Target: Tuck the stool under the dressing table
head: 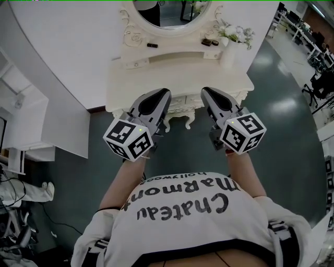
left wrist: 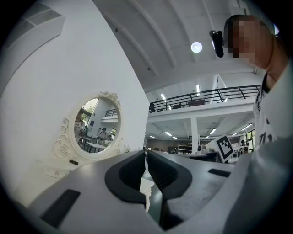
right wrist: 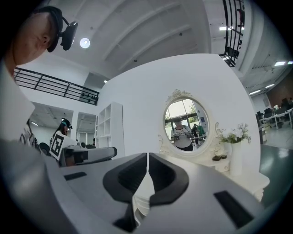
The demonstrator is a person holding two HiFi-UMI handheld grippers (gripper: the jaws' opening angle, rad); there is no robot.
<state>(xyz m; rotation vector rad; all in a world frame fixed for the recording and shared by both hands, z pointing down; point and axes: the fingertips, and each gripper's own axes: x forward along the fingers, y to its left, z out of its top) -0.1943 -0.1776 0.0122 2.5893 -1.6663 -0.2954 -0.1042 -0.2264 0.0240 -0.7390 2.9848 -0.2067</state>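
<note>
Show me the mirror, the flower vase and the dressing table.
mirror (right wrist: 185,122), right gripper view, centre of glass.
flower vase (right wrist: 236,160), right gripper view, white body.
dressing table (head: 177,78), head view, bare top.

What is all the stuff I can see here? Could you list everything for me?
dressing table: one, cream, against the wall
wall: one, white, behind the table
mirror: one, oval, carved cream frame, at the table's back
vase: one, white, holding white flowers, at the table's right end
small dark items: three, on the shelf under the mirror
floor: dark grey-green, glossy
office desks: several, far right background
stool: none in view
shirt: one, white with black lettering, on the person
left gripper: grey, marker cube, jaws shut, empty
right gripper: grey, marker cube, jaws shut, empty
</note>
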